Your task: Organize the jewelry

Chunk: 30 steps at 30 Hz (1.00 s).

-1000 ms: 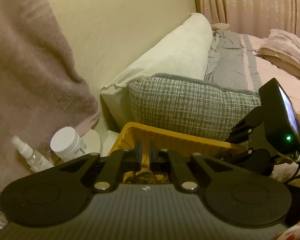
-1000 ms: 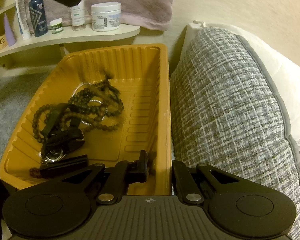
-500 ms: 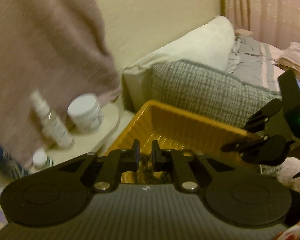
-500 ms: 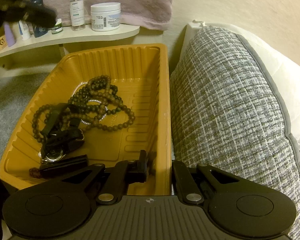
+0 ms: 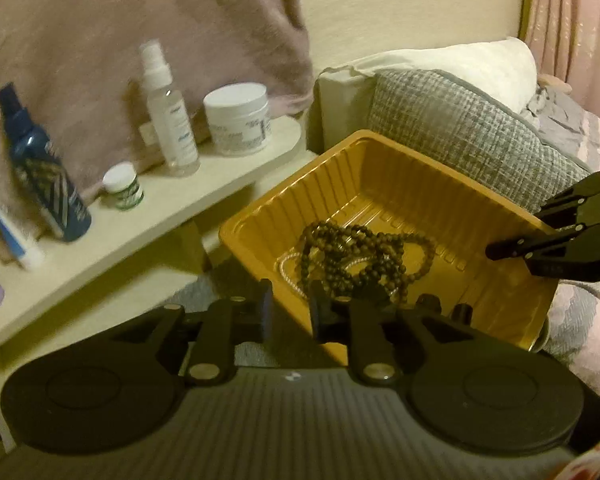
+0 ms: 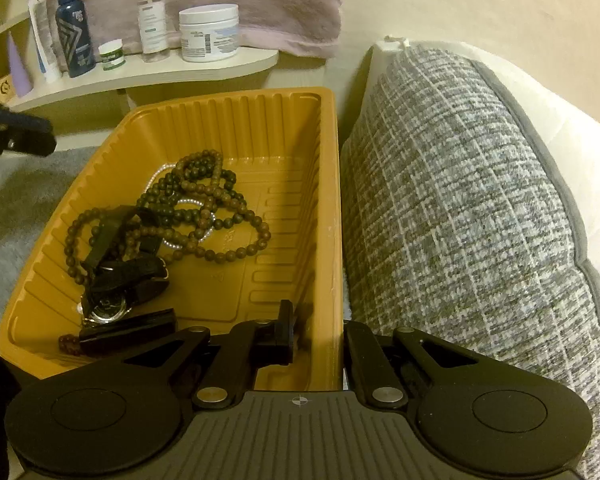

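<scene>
An orange plastic tray [image 6: 228, 120] sits on a grey surface beside a grey woven cushion. It holds a tangle of brown bead necklaces [image 6: 204, 208], a white pearl strand [image 6: 188, 204] and a black-strapped watch [image 6: 112, 304]. My right gripper [image 6: 316, 332] has its jaws on either side of the tray's right wall at the near corner. My left gripper [image 5: 290, 312] is slightly open and empty, over the tray's left near edge; the beads [image 5: 364, 256] and tray [image 5: 260, 216] show past it. The right gripper [image 5: 556, 236] shows at the left wrist view's right edge.
A curved pale shelf [image 6: 148, 74] behind the tray carries a white jar [image 6: 209, 32], a clear spray bottle [image 6: 152, 20], a dark blue bottle [image 6: 74, 32], a small pot [image 6: 111, 54] and tubes. A mauve towel [image 6: 260, 4] hangs above. The grey cushion [image 6: 460, 208] and white pillow lie right.
My left gripper has dropped the bead necklace into the tray, swung left and lower, and its jaws have parted slightly. The right gripper has held still on the tray wall.
</scene>
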Motion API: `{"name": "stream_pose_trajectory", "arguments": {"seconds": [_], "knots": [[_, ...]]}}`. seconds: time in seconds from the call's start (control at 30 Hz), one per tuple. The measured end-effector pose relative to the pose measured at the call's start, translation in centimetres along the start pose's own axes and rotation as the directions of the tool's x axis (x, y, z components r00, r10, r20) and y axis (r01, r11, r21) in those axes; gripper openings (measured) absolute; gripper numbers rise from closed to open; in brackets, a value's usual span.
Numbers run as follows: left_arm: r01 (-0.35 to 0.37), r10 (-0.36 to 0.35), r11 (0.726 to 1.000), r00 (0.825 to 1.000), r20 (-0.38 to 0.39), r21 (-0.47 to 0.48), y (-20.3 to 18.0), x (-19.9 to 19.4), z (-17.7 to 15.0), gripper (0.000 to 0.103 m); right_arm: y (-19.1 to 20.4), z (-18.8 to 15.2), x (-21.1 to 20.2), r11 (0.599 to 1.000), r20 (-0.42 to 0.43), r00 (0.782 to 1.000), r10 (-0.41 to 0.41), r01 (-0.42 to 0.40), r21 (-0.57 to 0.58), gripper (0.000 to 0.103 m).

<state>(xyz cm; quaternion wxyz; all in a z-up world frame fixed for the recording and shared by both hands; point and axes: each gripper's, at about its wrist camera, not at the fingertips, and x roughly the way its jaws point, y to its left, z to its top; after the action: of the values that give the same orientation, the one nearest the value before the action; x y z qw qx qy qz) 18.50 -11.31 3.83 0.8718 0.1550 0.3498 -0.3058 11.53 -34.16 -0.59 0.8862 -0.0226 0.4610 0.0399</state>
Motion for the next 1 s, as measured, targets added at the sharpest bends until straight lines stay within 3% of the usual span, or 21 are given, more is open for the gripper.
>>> {"name": "stream_pose_trajectory", "arguments": {"seconds": [0.37,0.67,0.73,0.77,0.8,0.83,0.93,1.0], "knots": [[-0.034,0.034,0.995,0.999,0.004,-0.099,0.8,-1.0,-2.0,0.031,-2.7,-1.1,0.6,0.991,0.031,0.995,0.099,-0.101,0.088,0.007],[-0.056,0.061,0.976,0.998,0.021,-0.212,1.4,-2.5,-4.0,0.039,-4.6,-1.4,0.3,0.961,0.096,0.974,0.204,-0.218,0.172,0.008],[-0.061,0.070,0.968,0.997,0.028,-0.242,1.5,-3.0,-4.4,0.042,-4.9,-1.6,-0.1,0.953,0.115,0.969,0.219,-0.238,0.189,0.017],[-0.063,0.073,0.965,0.997,0.031,-0.254,1.6,-3.1,-4.6,0.047,-5.0,-1.7,-0.4,0.949,0.132,0.964,0.230,-0.252,0.192,0.032],[-0.067,0.079,0.961,0.996,0.037,-0.270,1.6,-3.3,-4.9,0.053,-5.1,-1.8,-0.8,0.945,0.153,0.959,0.236,-0.264,0.193,0.055],[-0.072,0.087,0.957,0.995,0.041,-0.282,1.6,-3.6,-5.0,0.057,-5.3,-1.9,-1.3,0.941,0.181,0.953,0.241,-0.275,0.195,0.064],[-0.082,0.104,0.943,0.993,0.052,-0.322,1.9,-4.2,-5.6,0.065,-5.5,-2.0,-2.6,0.939,0.223,0.945,0.240,-0.284,0.193,0.068],[-0.092,0.119,0.931,0.991,0.057,-0.353,2.0,-4.7,-6.0,0.077,-5.6,-2.1,-3.5,0.939,0.245,0.943,0.223,-0.275,0.204,0.069]]}}
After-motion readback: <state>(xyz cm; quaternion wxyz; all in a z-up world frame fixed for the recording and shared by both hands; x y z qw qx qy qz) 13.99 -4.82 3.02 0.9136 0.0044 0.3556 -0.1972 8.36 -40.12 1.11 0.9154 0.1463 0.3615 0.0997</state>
